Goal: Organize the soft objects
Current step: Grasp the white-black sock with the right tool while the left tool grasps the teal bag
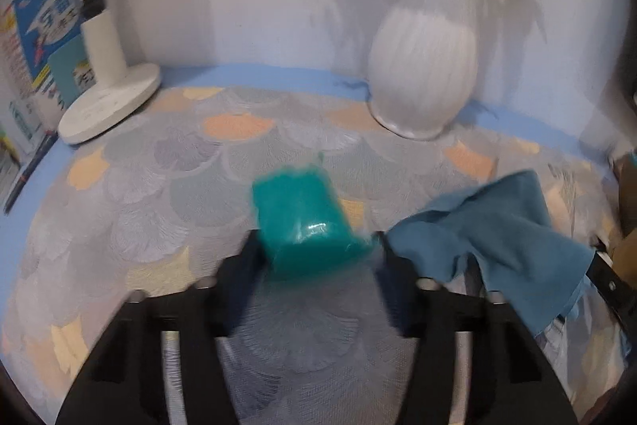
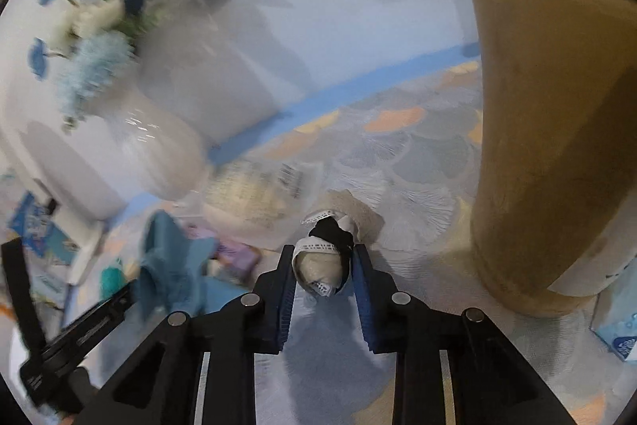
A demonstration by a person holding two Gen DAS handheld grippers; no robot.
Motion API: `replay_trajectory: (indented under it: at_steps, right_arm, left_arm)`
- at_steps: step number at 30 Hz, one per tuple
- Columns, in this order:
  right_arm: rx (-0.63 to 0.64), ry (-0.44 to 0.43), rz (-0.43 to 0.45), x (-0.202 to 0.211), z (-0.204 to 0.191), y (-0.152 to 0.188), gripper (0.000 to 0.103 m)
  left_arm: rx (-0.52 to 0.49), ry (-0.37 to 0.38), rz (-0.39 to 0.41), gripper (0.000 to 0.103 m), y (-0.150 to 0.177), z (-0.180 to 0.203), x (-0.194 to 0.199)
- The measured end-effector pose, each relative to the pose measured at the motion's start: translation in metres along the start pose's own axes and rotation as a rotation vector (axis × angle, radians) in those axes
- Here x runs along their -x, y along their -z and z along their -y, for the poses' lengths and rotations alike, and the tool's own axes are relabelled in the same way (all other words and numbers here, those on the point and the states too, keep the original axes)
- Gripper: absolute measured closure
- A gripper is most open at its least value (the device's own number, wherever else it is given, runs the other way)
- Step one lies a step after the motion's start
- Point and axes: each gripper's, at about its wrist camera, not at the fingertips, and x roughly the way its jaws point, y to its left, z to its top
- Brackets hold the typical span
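In the left wrist view my left gripper is shut on a teal soft block, its near end pinched between the black fingers above the patterned tablecloth. A blue cloth lies crumpled just right of it. In the right wrist view my right gripper is shut on a small beige bundle with black and white lace trim, held between the blue pads. The blue cloth and the left gripper's black frame show at the lower left there.
A white ribbed vase with blue flowers stands at the back by the wall. A white lamp base and books sit at the left. A tall tan cylinder rises close on the right; a packaged item lies behind the bundle.
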Motion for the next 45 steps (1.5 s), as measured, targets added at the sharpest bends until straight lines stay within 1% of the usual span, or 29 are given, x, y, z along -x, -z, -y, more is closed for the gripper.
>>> replay_trajectory:
  at_steps: [1, 3, 6, 9, 11, 13, 15, 17, 21, 22, 23, 24, 25, 26, 28, 29, 30, 31, 32, 33, 34, 35, 39, 41, 44, 45]
  right_arm:
    - [0.01, -0.018, 0.013, 0.004, -0.001, 0.001, 0.076]
    - [0.019, -0.038, 0.021, 0.008, -0.004, 0.003, 0.076]
    - [0.017, -0.063, 0.038, 0.01, -0.004, 0.004, 0.076]
    - [0.008, -0.082, 0.043, 0.011, -0.002, 0.004, 0.076]
    - [0.005, -0.097, 0.044, 0.012, -0.002, 0.005, 0.076]
    - [0.005, -0.11, 0.053, 0.014, -0.001, 0.005, 0.076]
    - [0.004, -0.125, 0.058, 0.015, 0.001, 0.006, 0.076]
    - [0.003, -0.132, 0.058, 0.016, 0.001, 0.006, 0.076]
    - [-0.003, -0.142, 0.05, 0.015, 0.002, 0.005, 0.076]
    - [-0.005, -0.146, 0.048, 0.014, 0.002, 0.005, 0.076]
    - [-0.007, -0.146, 0.045, 0.014, 0.002, 0.004, 0.076]
    - [-0.008, -0.146, 0.04, 0.013, 0.002, 0.004, 0.076]
    - [-0.007, -0.147, 0.032, 0.012, 0.002, 0.004, 0.076]
    - [-0.006, -0.147, 0.028, 0.011, 0.002, 0.004, 0.076]
    - [-0.001, -0.149, 0.017, 0.009, 0.0, 0.004, 0.076]
    - [0.001, -0.15, 0.014, 0.009, 0.0, 0.004, 0.076]
    - [0.003, -0.151, 0.011, 0.008, -0.001, 0.004, 0.076]
    - [0.004, -0.151, 0.006, 0.007, -0.001, 0.003, 0.076]
    - [0.004, -0.154, 0.001, 0.006, -0.001, 0.003, 0.076]
    - [0.005, -0.154, -0.003, 0.005, -0.001, 0.003, 0.076]
    - [0.004, -0.153, -0.005, 0.005, -0.002, 0.003, 0.076]
    - [0.004, -0.153, -0.007, 0.004, -0.002, 0.004, 0.076]
    - [0.004, -0.148, -0.018, 0.002, -0.002, 0.004, 0.076]
    - [0.014, -0.159, -0.014, 0.003, -0.004, 0.004, 0.076]
    - [0.037, -0.184, 0.001, 0.006, -0.008, 0.004, 0.076]
    - [0.04, -0.191, 0.004, 0.007, -0.009, 0.004, 0.076]
  left_arm:
    - [0.019, 0.004, 0.005, 0.069, 0.0, -0.004, 0.001]
    - [0.081, 0.034, 0.016, 0.081, 0.0, -0.017, 0.003]
    - [0.134, 0.058, 0.024, 0.09, 0.001, -0.027, 0.004]
    - [0.166, 0.07, 0.034, 0.093, 0.002, -0.032, 0.005]
    - [0.18, 0.087, 0.049, 0.093, 0.003, -0.034, 0.008]
    - [0.187, 0.117, 0.087, 0.093, 0.004, -0.037, 0.015]
    - [0.183, 0.13, 0.135, 0.093, 0.007, -0.036, 0.024]
    - [0.179, 0.135, 0.158, 0.093, 0.009, -0.036, 0.029]
    - [0.205, 0.15, 0.129, 0.091, 0.01, -0.043, 0.027]
    - [0.215, 0.149, 0.129, 0.088, 0.011, -0.045, 0.027]
    - [0.215, 0.152, 0.133, 0.068, 0.01, -0.045, 0.029]
    - [0.211, 0.148, 0.141, 0.04, 0.01, -0.044, 0.03]
    - [0.201, 0.128, 0.157, 0.023, 0.007, -0.042, 0.032]
    - [0.189, 0.099, 0.179, 0.001, 0.004, -0.04, 0.034]
    - [0.167, 0.035, 0.23, 0.001, -0.007, -0.036, 0.037]
    - [0.156, 0.003, 0.215, 0.001, -0.013, -0.034, 0.032]
    - [0.146, -0.039, 0.172, 0.001, -0.021, -0.033, 0.021]
    - [0.143, -0.058, 0.149, 0.002, -0.026, -0.034, 0.013]
    - [0.152, -0.064, 0.121, 0.012, -0.029, -0.037, 0.003]
    - [0.173, -0.047, 0.082, 0.054, -0.032, -0.041, -0.007]
    - [0.199, -0.022, 0.037, 0.069, -0.032, -0.045, -0.017]
    - [0.215, -0.005, 0.034, 0.066, -0.032, -0.048, -0.02]
    - [0.222, 0.025, 0.077, 0.068, -0.031, -0.05, -0.012]
    - [0.225, 0.033, 0.087, 0.068, -0.028, -0.051, -0.008]
    - [0.223, 0.049, 0.076, 0.068, -0.023, -0.05, -0.006]
    - [0.223, 0.063, 0.056, 0.068, -0.019, -0.049, -0.006]
